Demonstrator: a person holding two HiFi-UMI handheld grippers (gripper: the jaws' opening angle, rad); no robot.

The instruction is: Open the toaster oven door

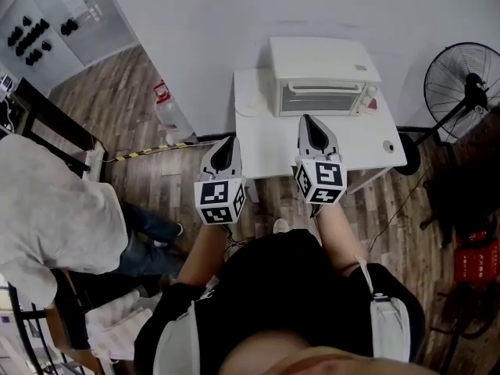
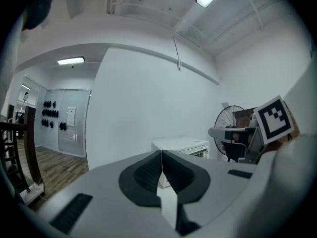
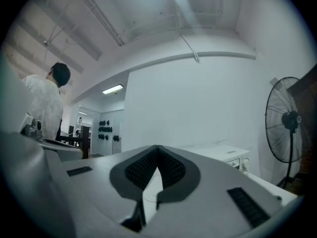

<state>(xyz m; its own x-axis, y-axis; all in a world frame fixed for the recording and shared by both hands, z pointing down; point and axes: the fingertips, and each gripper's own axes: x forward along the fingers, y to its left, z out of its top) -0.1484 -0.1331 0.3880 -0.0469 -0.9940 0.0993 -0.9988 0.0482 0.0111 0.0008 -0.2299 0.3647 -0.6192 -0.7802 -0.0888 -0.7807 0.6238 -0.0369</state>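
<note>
Right gripper (image 1: 306, 119), grey with dark ribbed pads and a cube of square markers at its rear, has its jaws pressed together with nothing between them. It points level over the small white rectangular table (image 1: 266, 151). Straight ahead of its tips, a short way off and not touching, stands the white box-shaped toaster oven (image 1: 324, 62) at the back of the table against the white wall. The oven's glass-fronted door (image 1: 319, 100) faces the gripper and is closed, with its bar handle along the top edge.

To the left of that gripper, the matching grey left gripper (image 1: 230, 140) points the same way. Its jaws are also together and empty. Its tips lie near the table's left edge, and the oven sits ahead of it and off to its right.

Right of the right gripper, beyond the table's end, a black round standing fan (image 1: 462, 80) stands on the wood-plank floor (image 1: 117, 100). Well to the left of the left gripper, a person in a white shirt (image 1: 55, 209) is at the side of the room.
</note>
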